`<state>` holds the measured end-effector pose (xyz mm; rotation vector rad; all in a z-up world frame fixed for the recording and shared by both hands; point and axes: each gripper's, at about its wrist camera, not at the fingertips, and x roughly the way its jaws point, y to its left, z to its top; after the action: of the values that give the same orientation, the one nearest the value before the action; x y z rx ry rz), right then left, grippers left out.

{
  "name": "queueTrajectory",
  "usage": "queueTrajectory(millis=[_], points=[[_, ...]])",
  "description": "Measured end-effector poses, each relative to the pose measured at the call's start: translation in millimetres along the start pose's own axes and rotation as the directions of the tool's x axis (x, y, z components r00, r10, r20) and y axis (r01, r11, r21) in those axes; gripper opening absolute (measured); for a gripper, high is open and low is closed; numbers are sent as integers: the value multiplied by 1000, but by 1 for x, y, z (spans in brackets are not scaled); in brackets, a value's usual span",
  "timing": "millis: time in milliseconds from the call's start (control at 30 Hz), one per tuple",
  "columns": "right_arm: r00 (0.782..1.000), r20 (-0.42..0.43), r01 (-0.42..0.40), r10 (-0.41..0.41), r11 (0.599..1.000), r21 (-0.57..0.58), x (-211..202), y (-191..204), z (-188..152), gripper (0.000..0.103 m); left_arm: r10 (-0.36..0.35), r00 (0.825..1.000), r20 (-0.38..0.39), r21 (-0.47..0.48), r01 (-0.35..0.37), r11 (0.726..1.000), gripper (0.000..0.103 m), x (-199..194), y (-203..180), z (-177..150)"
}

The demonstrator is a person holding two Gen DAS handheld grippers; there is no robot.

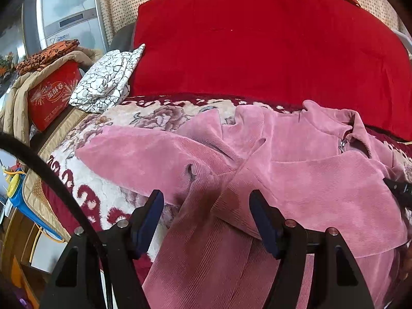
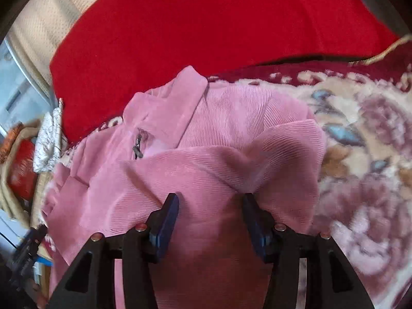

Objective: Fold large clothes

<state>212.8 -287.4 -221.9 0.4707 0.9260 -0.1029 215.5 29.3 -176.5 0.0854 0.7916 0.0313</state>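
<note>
A pink corduroy jacket lies spread on a flowered blanket, its collar and zipper at the far right and both sleeves crossed over the front. My left gripper is open and hovers just above the crossed sleeves, holding nothing. In the right wrist view the jacket fills the middle, with its collar at the top. My right gripper is open, with a fold of pink cloth lying between its fingers. The tip of the right gripper shows in the left wrist view at the right edge.
A big red quilt lies folded behind the jacket. A white cloth with black crackle print sits at the back left, beside a red box draped with tan clothing. The blanket's left edge drops off toward clutter on the floor.
</note>
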Motion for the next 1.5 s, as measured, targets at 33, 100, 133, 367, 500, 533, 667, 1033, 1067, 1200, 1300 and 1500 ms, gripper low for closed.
queueTrajectory(millis=[33,100,133,367,500,533,667,1033,1067,1200,1300,1500], points=[[1000,-2,2,-2,1000,4,-3,0,3,56,-1,1000,2,-1,1,1000,70,0,0,0],[1000,-10,8,-8,1000,-11,-10,3,6,56,-3,1000,6,-1,3,1000,70,0,-2,1],[1000,5,7,-7,1000,-15,-14,4,6,56,-3,1000,7,0,3,1000,70,0,-3,1],[998,20,-53,54,998,-36,-31,15,-4,57,2,1000,15,10,-3,1000,70,-1,-7,0],[1000,-20,10,-11,997,-71,-9,22,-15,59,13,1000,12,19,-14,1000,70,1,-8,-1],[1000,-12,22,-24,996,-81,-11,26,-16,59,15,1000,12,20,-16,1000,70,1,-8,-1],[1000,11,-29,30,999,-41,-25,33,-17,60,17,1000,8,11,-18,1000,70,1,-7,0],[996,83,27,-14,985,-169,-18,67,-44,62,20,1000,14,4,-20,1000,70,-1,-10,0],[996,89,33,-17,982,-185,-19,68,-45,62,19,1000,15,6,-19,1000,70,-1,-11,0],[996,94,15,1,986,-168,-24,63,-44,62,15,1000,15,8,-15,1000,70,-2,-15,0],[993,111,-23,37,992,-122,-32,56,-41,62,16,1000,19,12,-16,1000,70,-2,-18,1],[997,75,-11,20,992,-122,-19,52,-42,62,13,1000,19,17,-14,1000,70,0,-21,3]])
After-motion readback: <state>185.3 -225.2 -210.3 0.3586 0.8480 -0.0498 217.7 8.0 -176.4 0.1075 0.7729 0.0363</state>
